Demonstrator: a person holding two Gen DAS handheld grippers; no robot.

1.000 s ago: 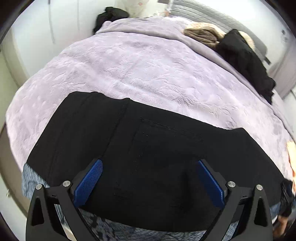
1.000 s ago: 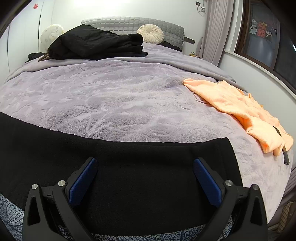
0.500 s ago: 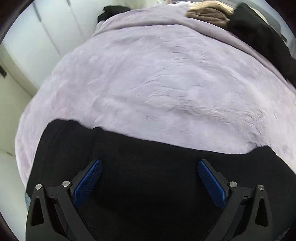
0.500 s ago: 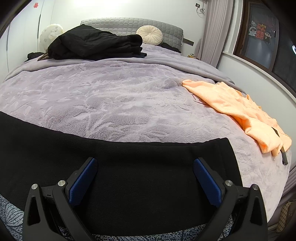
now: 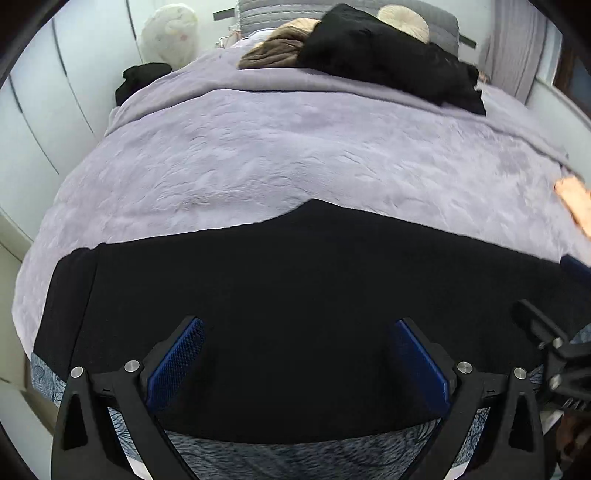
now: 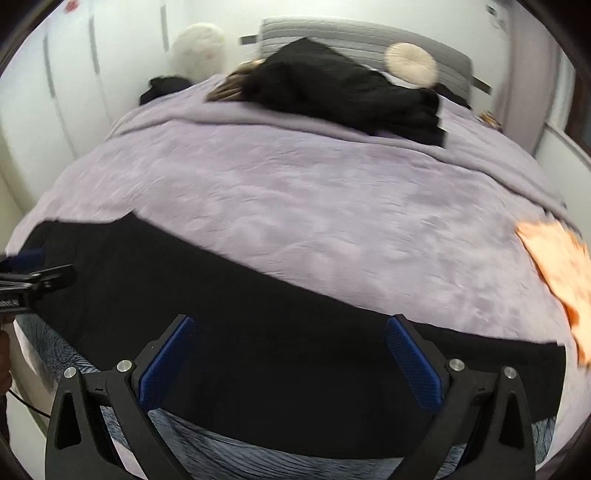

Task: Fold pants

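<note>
Black pants [image 5: 295, 295] lie flat in a long strip across the near edge of the lilac bedspread; they also show in the right wrist view [image 6: 295, 354]. My left gripper [image 5: 297, 363] is open above the pants, holding nothing. My right gripper [image 6: 290, 363] is open above the pants further right, holding nothing. The right gripper's black frame shows at the right edge of the left wrist view [image 5: 550, 343]. The left gripper shows at the left edge of the right wrist view [image 6: 29, 277].
The lilac bedspread [image 5: 295, 155] covers the bed. A pile of black and brown clothes [image 5: 376, 55] lies near the grey headboard [image 6: 369, 33]. An orange garment [image 6: 557, 269] lies at the right. A patterned grey sheet [image 5: 295, 458] hangs at the near edge. White cupboards [image 5: 48, 92] stand to the left.
Both cameras have swung: the left now looks more along the bed toward the headboard, the right has turned left and blurs. Both grippers stay open over the pants.
</note>
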